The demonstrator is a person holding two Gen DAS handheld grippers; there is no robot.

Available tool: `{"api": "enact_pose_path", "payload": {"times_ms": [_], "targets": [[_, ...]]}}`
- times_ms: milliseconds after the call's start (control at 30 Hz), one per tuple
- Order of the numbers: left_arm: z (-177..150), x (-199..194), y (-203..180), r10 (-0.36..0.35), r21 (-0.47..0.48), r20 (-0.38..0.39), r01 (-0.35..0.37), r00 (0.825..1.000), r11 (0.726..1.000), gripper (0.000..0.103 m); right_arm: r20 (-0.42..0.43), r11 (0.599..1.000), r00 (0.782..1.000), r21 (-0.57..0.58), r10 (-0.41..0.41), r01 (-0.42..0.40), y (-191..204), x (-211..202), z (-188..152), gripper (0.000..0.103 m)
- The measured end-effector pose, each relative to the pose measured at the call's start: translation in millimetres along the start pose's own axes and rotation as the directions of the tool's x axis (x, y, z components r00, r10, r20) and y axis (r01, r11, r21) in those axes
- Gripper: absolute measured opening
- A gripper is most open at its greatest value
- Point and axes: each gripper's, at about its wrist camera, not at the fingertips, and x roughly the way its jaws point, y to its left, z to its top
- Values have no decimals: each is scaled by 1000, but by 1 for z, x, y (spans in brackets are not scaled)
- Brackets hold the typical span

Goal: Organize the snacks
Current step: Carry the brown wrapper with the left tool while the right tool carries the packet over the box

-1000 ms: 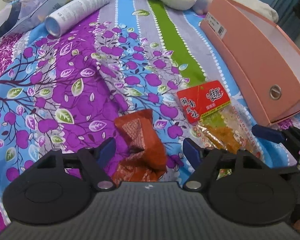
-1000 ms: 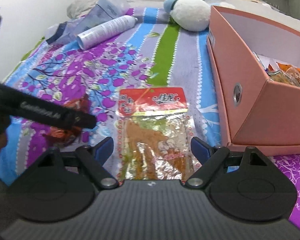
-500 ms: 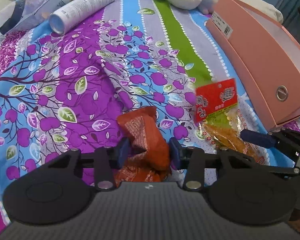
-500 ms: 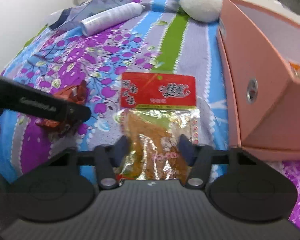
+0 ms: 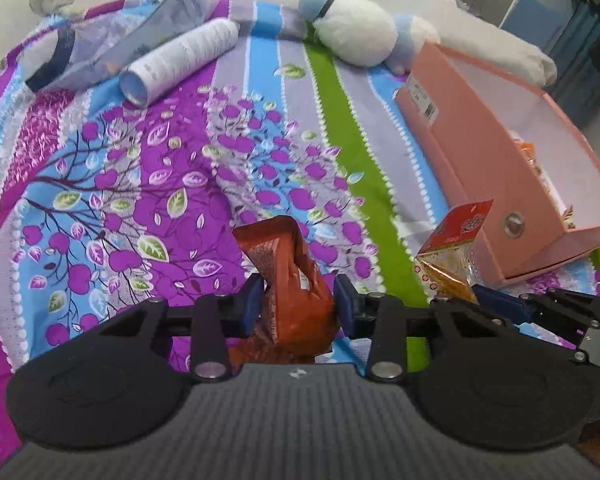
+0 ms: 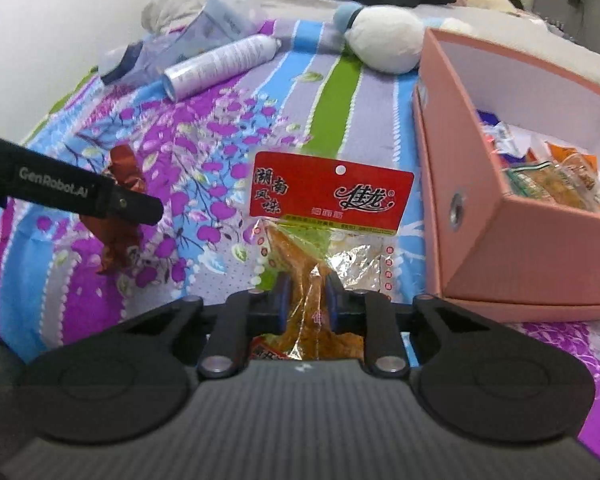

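Jaws of both grippers have just been closing: we see the left gripper (image 5: 296, 304) clamped on the orange snack packet (image 5: 290, 276) and the right gripper (image 6: 306, 296) on the red-headed snack bag (image 6: 328, 216), both now lifted off the bed (image 5: 140, 184) beside the pink box (image 6: 512, 240), ready for boxing.

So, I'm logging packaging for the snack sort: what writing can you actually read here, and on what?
"GenRobot.AI": on the left gripper's black arm.
"湖南风味": red header of the clear snack packet.
"佳龙": brand script on that same header.
Small line under the brand: too small to read.
Orange snack bag: print too blurred.
Sticker on the pink box: unreadable.
White spray can: text too small.
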Motion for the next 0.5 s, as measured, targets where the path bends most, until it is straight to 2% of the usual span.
{"api": "enact_pose_path", "payload": {"times_ms": [500], "targets": [[11, -52, -38, -69, 44, 93, 66, 993, 997, 43, 137, 998, 990, 53, -32, 25, -7, -72, 18, 22]]}}
